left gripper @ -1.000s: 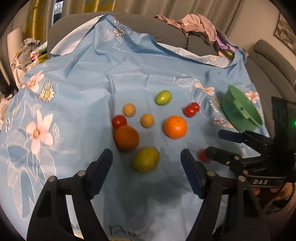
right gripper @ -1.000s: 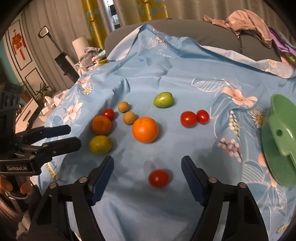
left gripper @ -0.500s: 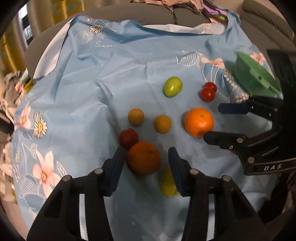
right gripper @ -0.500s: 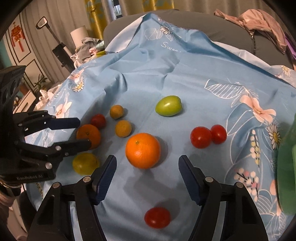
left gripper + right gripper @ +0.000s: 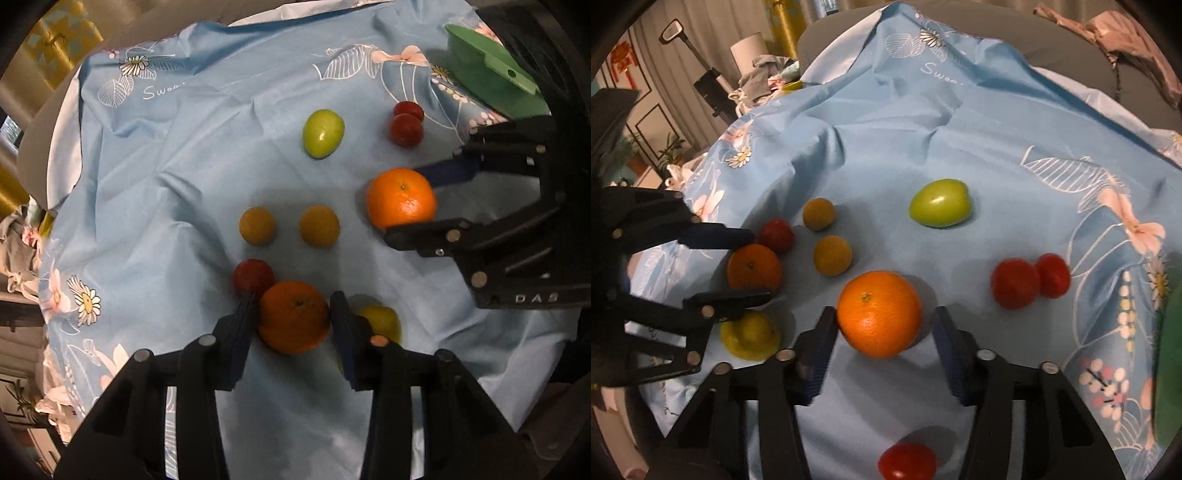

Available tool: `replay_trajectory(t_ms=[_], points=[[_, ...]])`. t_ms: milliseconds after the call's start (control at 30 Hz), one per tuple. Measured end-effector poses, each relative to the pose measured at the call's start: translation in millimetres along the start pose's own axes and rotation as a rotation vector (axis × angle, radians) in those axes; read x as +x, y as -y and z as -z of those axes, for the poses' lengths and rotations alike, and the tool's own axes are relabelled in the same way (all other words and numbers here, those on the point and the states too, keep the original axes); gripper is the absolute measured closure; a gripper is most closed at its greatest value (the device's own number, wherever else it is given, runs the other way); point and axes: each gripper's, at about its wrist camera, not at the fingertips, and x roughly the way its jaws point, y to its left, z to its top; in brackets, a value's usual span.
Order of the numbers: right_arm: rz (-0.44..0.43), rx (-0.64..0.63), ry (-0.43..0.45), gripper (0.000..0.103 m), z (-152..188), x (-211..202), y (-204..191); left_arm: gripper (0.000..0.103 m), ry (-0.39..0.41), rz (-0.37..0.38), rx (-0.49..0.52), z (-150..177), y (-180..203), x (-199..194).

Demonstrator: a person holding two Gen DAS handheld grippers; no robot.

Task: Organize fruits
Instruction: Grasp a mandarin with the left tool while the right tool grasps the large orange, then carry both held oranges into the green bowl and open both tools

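Observation:
My left gripper (image 5: pixel 293 314) is shut on a dark orange (image 5: pixel 293 316) that rests on the blue floral cloth (image 5: pixel 184 166). My right gripper (image 5: pixel 882 321) is open around a bright orange (image 5: pixel 879 313), with the left pad touching it and a gap on the right. In the left wrist view the bright orange (image 5: pixel 401 198) sits between the right gripper's fingers (image 5: pixel 424 230). Around lie a green fruit (image 5: pixel 940 202), two small yellow-orange fruits (image 5: pixel 833 255), a lemon (image 5: pixel 750 335), two red tomatoes (image 5: pixel 1015 283), another red tomato (image 5: pixel 776 235) and one near me (image 5: pixel 907 460).
A green bowl (image 5: pixel 491 77) stands at the cloth's right edge. The cloth lies over a grey sofa (image 5: pixel 997 29) with clothes (image 5: pixel 1123 33) heaped on its back. A lamp and room clutter (image 5: pixel 753 70) stand to the left.
Both grippers moved forward and down onto the oranges. The left gripper closed on the dark orange. The right gripper narrowed around the bright orange.

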Motion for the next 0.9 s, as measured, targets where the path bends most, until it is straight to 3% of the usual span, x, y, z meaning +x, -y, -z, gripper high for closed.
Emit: replay_trajectory(t_ms=[267, 533, 900], points=[[-0.012, 0.048, 0.049, 0.056, 4, -9, 7, 0.065, 0.043, 0.001, -0.052, 5, 2, -3], [-0.010, 0.100, 0.083, 0.056, 17, -32, 22, 0.066, 0.147, 0.168, -0.260, 10, 0, -16], [0.015, 0.182, 0.165, 0.056, 38, -74, 53, 0.066, 0.269, 0.315, -0.281, -28, 35, -44]])
